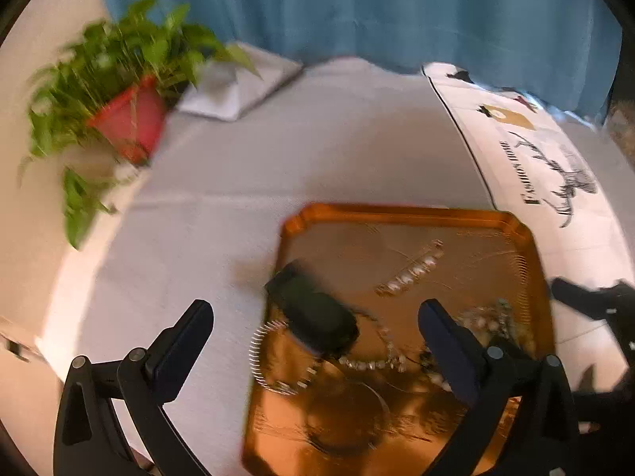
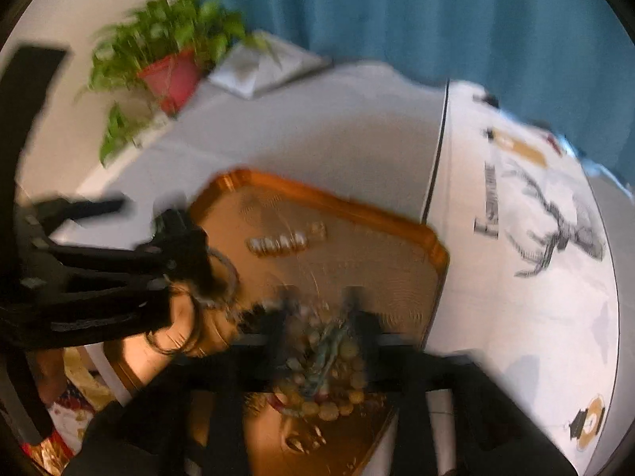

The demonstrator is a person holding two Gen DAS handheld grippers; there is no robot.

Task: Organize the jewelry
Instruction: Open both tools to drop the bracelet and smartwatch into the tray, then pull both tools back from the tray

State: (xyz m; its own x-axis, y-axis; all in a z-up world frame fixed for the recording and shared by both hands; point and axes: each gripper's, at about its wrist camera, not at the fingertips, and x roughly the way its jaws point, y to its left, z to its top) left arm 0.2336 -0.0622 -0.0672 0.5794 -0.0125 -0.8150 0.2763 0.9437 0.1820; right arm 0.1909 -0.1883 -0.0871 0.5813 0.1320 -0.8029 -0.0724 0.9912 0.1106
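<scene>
Looking along the left tongs (image 1: 313, 341), their two fingers stood wide apart and released above the amber tray (image 1: 397, 211), one finger over the grey counter (image 1: 258, 150), the other over the tray's right half. In the tray lay a pearl clip (image 1: 408, 273), a dark case (image 1: 317, 313), a spring bangle (image 1: 262, 357) hanging over the left rim, and a tangled bead heap (image 1: 488, 321). That bangle could have slipped off onto the counter had a finger nudged it. In the right view, blur hid much; the right tongs (image 2: 319, 317) sat around the yellow bead bracelets (image 2: 337, 396) at the tray's near edge, but whether clenched I could not tell. Strands looked interlaced, so lifting one might have dragged its neighbours out.
</scene>
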